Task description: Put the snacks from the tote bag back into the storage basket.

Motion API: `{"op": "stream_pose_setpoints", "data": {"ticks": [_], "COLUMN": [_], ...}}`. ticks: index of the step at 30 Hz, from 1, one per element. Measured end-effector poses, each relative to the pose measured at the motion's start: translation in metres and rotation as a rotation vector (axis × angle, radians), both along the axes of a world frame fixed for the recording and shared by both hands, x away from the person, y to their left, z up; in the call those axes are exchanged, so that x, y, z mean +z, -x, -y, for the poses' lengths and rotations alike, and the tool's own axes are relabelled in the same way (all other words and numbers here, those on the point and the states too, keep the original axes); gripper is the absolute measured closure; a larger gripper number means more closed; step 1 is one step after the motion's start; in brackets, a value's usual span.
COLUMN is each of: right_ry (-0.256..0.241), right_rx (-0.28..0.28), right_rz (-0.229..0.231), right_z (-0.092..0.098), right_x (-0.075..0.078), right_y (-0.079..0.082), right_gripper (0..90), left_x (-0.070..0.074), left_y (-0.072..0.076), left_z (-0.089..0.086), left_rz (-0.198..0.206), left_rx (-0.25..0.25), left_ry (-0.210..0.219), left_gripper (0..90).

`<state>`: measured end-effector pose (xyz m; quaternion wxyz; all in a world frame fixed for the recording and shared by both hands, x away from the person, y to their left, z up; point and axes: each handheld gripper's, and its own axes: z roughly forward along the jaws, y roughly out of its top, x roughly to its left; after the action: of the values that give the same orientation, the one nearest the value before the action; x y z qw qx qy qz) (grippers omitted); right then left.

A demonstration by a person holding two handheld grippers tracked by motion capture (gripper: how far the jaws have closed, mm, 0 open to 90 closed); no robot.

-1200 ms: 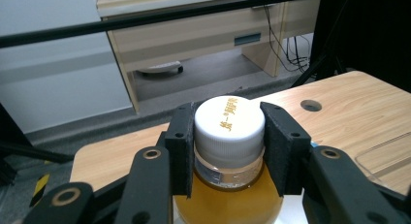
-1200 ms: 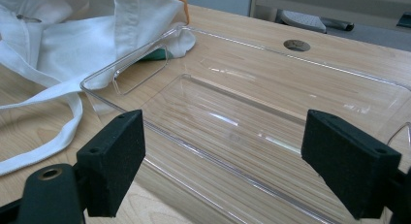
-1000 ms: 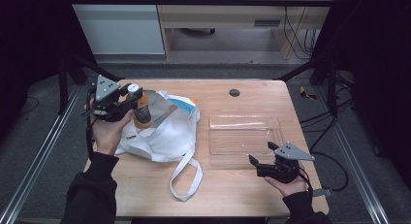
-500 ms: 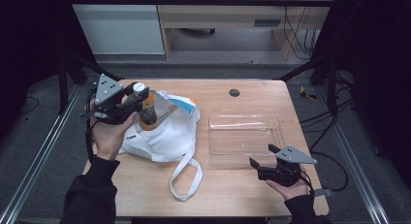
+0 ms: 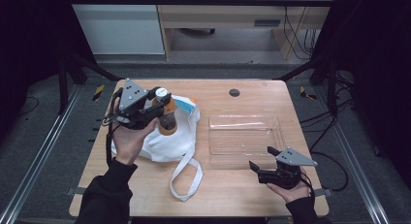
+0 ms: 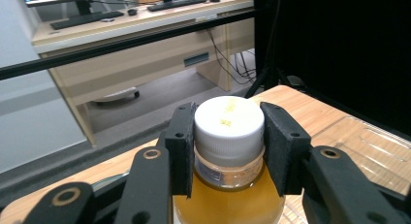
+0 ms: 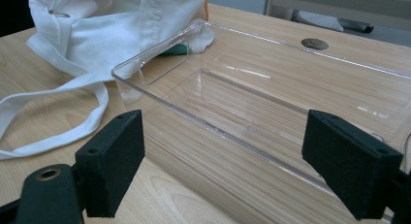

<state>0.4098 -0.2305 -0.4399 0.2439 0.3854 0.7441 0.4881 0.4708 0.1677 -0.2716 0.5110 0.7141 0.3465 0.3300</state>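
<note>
A bottle of amber liquid with a white cap hangs upright above the white cloth bag. My left gripper is shut on the bottle, its black pads clamping the cap and neck from both sides. The bag lies crumpled on the left half of the table, its strap trailing toward the front. My right gripper rests open near the front right edge, its pads wide apart. It faces the near wall of a clear plastic tray, which has nothing in it.
The clear tray sits right of the bag on the wooden table. A round cable hole is at the back centre. Metal frame rails flank the table, and a desk stands beyond it.
My left gripper has carried the bottle a little to the right and forward, over the bag. The right gripper has hardly moved.
</note>
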Motion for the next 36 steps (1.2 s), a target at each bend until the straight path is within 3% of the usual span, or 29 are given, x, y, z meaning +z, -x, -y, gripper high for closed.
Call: {"op": "stream_pose_setpoints", "data": {"ticks": [18, 24, 36], "right_ry": [0.004, 0.005, 0.007], "right_rx": [0.017, 0.02, 0.021], "right_rz": [-0.001, -0.003, -0.004], "right_z": [0.003, 0.004, 0.003], "right_x": [-0.003, -0.004, -0.004], "right_y": [0.007, 0.008, 0.009], "right_gripper": [15.5, 15.4, 15.5], "left_x": [-0.006, -0.008, -0.015], "left_y": [0.002, 0.002, 0.002], "left_z": [0.052, 0.067, 0.091], "left_rz": [0.003, 0.02, 0.002], "left_rx": [-0.093, -0.107, -0.136], "left_ry": [0.03, 0.034, 0.054], "left_gripper": [59.1, 59.1, 59.2]}}
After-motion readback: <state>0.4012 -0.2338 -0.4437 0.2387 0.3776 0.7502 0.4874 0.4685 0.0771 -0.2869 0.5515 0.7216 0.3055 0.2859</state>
